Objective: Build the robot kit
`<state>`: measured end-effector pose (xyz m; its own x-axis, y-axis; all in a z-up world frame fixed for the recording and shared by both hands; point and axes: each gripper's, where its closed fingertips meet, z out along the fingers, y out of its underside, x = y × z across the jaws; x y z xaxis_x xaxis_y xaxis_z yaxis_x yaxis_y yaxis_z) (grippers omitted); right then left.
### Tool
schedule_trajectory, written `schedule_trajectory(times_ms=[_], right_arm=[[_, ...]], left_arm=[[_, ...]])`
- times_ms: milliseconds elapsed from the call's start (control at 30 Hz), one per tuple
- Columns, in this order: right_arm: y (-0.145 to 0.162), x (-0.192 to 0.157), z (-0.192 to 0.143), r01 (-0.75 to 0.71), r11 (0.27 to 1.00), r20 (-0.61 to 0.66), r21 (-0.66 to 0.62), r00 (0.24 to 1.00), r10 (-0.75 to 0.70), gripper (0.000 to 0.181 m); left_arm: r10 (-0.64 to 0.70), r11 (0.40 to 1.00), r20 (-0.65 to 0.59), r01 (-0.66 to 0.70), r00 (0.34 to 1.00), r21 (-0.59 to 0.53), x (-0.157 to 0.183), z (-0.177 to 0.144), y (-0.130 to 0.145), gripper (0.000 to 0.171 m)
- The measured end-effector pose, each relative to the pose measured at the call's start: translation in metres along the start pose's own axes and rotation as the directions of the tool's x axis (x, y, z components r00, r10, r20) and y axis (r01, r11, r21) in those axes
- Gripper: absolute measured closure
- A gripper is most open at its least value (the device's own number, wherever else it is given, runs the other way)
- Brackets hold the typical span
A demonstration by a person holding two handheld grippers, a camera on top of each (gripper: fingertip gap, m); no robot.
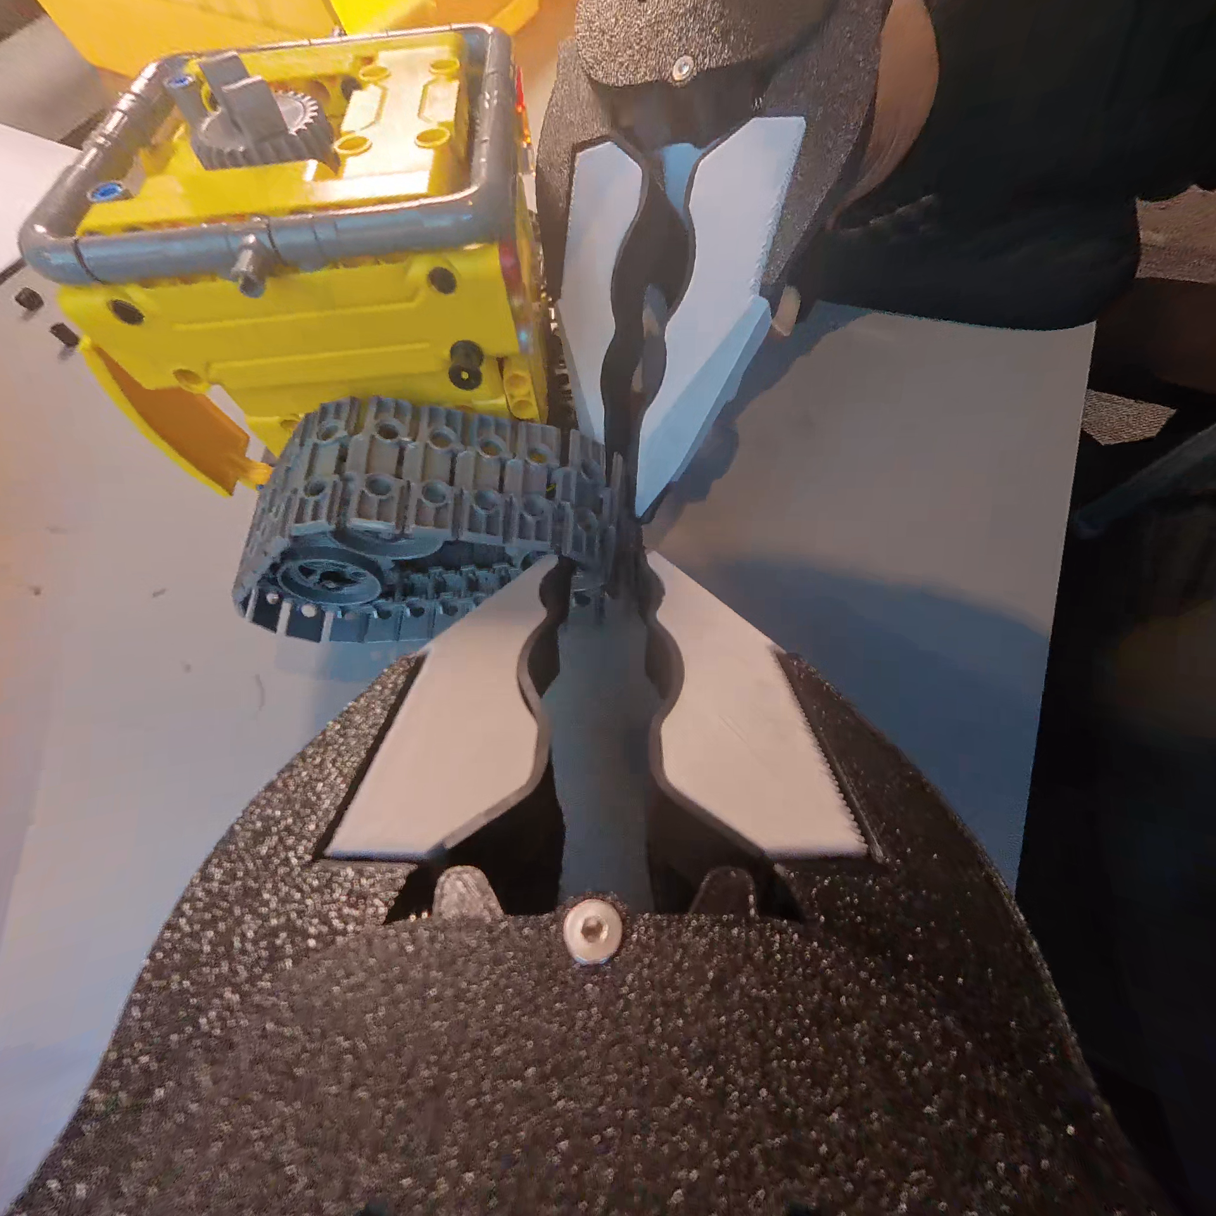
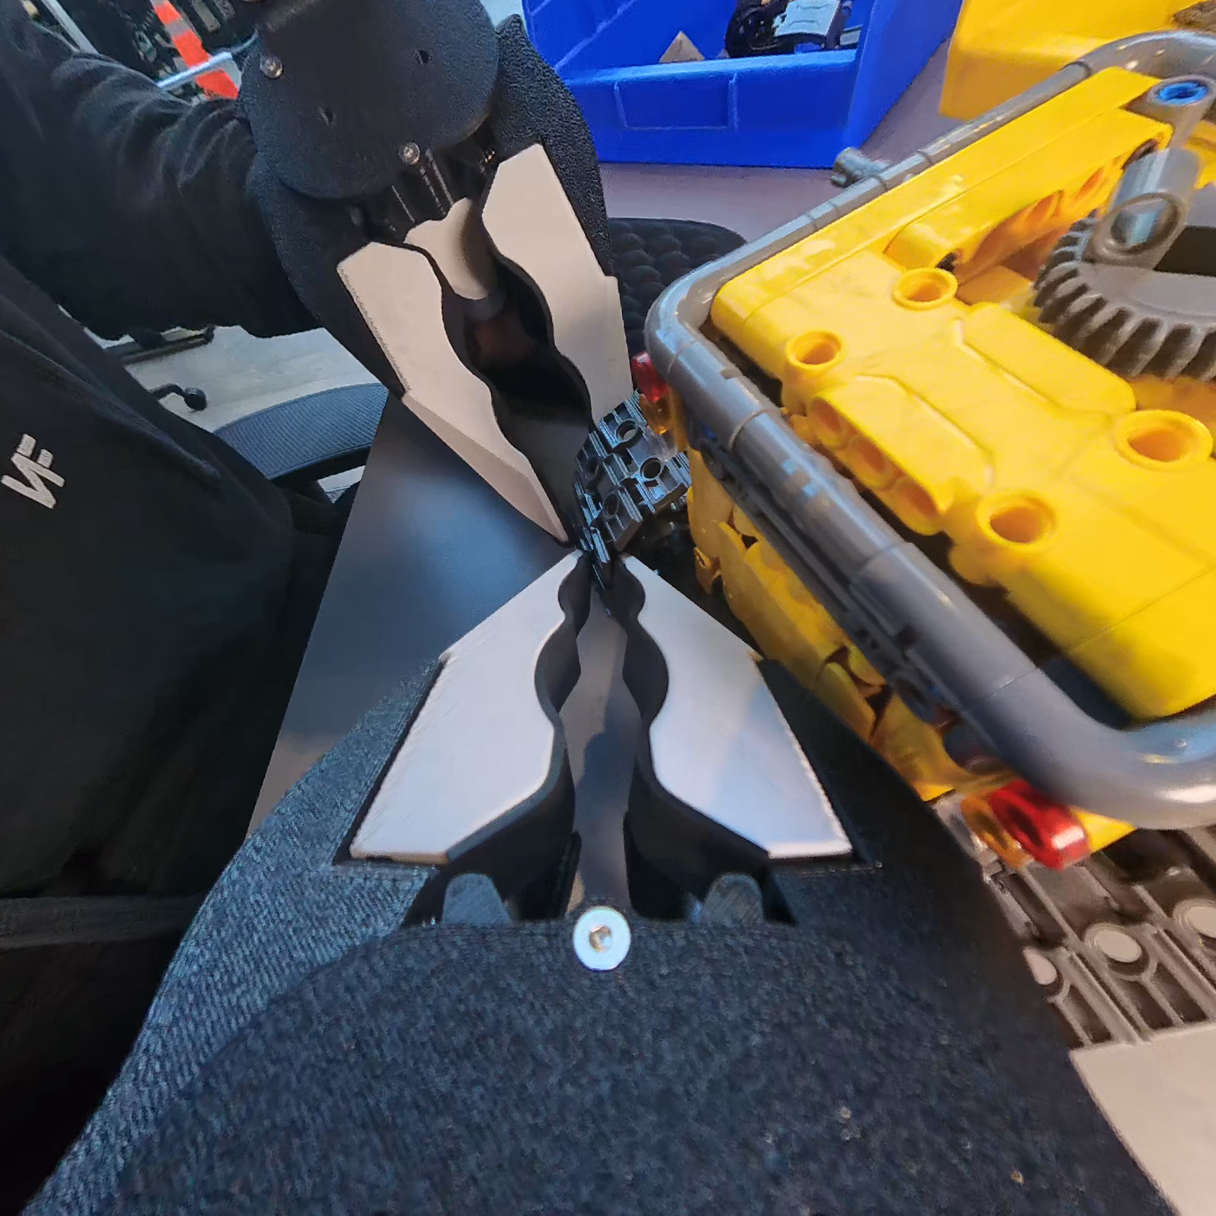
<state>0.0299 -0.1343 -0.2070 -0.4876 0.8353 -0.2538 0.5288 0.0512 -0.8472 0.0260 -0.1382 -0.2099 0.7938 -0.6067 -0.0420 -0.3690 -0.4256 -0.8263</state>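
Note:
A yellow toy tracked vehicle with a grey tube frame and a grey gear on top stands on the white table. Its grey track hangs loose along the near side. My left gripper is shut on the track's end link. My right gripper comes in from above, tips meeting the left's, and is shut on the same track end. In the right wrist view, my right gripper pinches the dark track beside the yellow vehicle. One of the left gripper's fingers reaches in from the upper left.
A blue bin stands behind the vehicle and a yellow box beyond it. Small black pins lie on the table at the left. A person's black sleeve and a chair are past the table edge. Only a small space, under 4 cm, lies between the two pairs of fingers.

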Motion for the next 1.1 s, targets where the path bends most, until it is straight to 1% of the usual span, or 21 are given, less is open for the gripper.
schedule_trajectory(times_ms=[167,267,400,533,767,900,967,1100], right_arm=[[-0.003,-0.001,-0.001,-0.023,0.999,0.021,0.025,1.0,0.023,0.176],[-0.005,0.0,-0.001,-0.055,0.998,0.033,0.034,0.998,0.054,0.176],[-0.017,0.002,-0.007,-0.119,0.989,0.062,0.089,0.992,0.114,0.175],[-0.018,0.005,-0.008,-0.139,0.986,0.069,0.092,0.989,0.133,0.176],[-0.009,0.009,-0.001,-0.099,0.995,0.025,0.033,0.995,0.098,0.176],[-0.002,0.01,0.004,-0.053,0.998,-0.004,-0.019,0.999,0.053,0.176],[0.002,0.01,0.006,-0.021,0.999,-0.021,-0.04,1.0,0.021,0.176],[0.004,0.013,0.008,-0.008,0.999,-0.049,-0.045,0.999,0.006,0.176]], left_arm=[[-0.009,1.0,-0.009,0.009,1.0,0.021,0.0,-0.003,-0.003,0.153],[-0.054,0.998,-0.027,0.055,0.998,0.034,-0.002,-0.003,-0.006,0.154],[-0.116,0.988,-0.008,0.116,0.993,0.102,-0.008,-0.008,-0.019,0.154],[-0.115,0.989,0.03,0.112,0.993,0.098,-0.01,-0.006,-0.02,0.156],[-0.166,0.985,0.005,0.166,0.986,0.037,-0.009,-0.001,-0.009,0.165],[-0.181,0.983,-0.033,0.18,0.983,-0.019,-0.007,0.002,0.0,0.166],[-0.215,0.976,-0.079,0.212,0.974,-0.044,-0.002,0.003,0.005,0.17],[-0.255,0.966,-0.096,0.25,0.962,-0.062,-0.004,0.005,0.007,0.169]])
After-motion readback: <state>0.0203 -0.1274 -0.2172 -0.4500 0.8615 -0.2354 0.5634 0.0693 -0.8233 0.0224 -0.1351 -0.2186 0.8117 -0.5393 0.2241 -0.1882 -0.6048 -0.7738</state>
